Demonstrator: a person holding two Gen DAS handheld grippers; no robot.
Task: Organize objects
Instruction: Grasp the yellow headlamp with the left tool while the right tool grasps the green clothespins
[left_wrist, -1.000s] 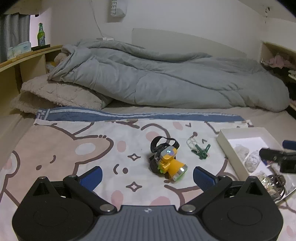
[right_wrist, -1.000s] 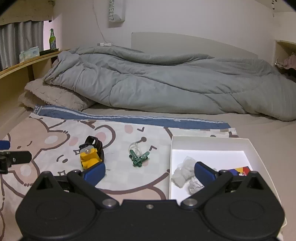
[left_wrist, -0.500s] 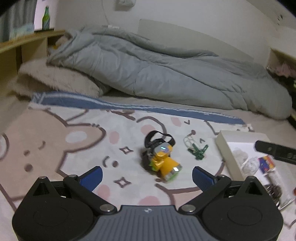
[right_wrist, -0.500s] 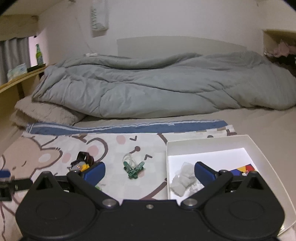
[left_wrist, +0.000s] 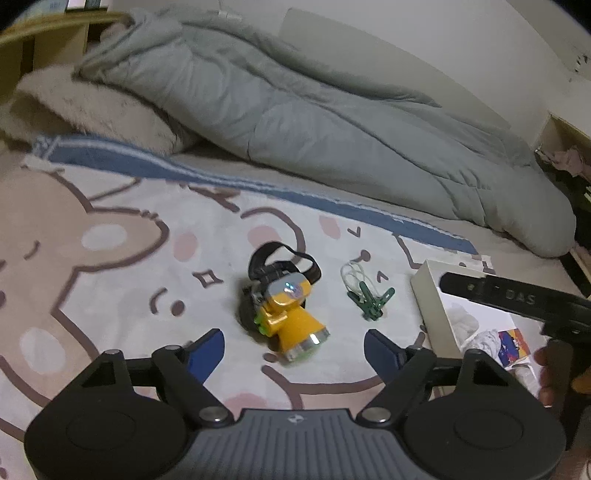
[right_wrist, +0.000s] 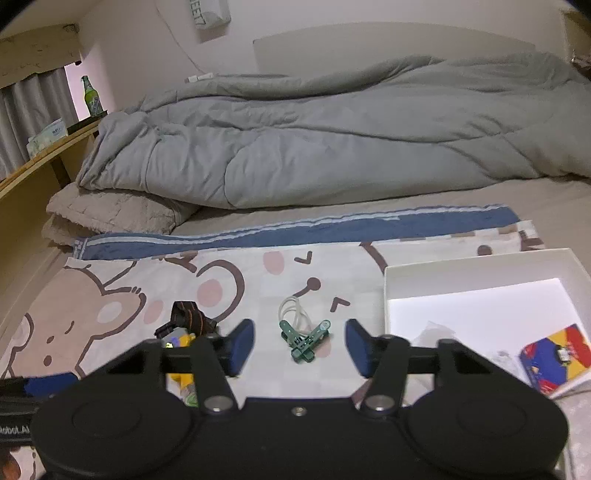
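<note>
A yellow headlamp (left_wrist: 286, 312) with a black strap lies on the cartoon-print blanket (left_wrist: 110, 258). My left gripper (left_wrist: 293, 347) hovers just in front of it, jaws closing, the lamp's lens end between the blue fingers without touching them. In the right wrist view, green clothes pegs (right_wrist: 304, 338) with a white cord lie on the blanket. My right gripper (right_wrist: 299, 347) straddles them, jaws closing, pads apart from the pegs. The headlamp (right_wrist: 184, 325) shows partly behind its left finger. A white box (right_wrist: 480, 273) stands on the right.
The box holds crumpled white wrappers (left_wrist: 465, 321) and a colourful card pack (right_wrist: 554, 356). A grey duvet (right_wrist: 332, 140) and a beige pillow (right_wrist: 110, 214) fill the back of the bed. A wooden shelf (right_wrist: 44, 155) with a green bottle runs along the left.
Both grippers came forward and down toward the blanket and narrowed their jaws. The left now frames the headlamp, and the right shifted left from the box to frame the green pegs.
</note>
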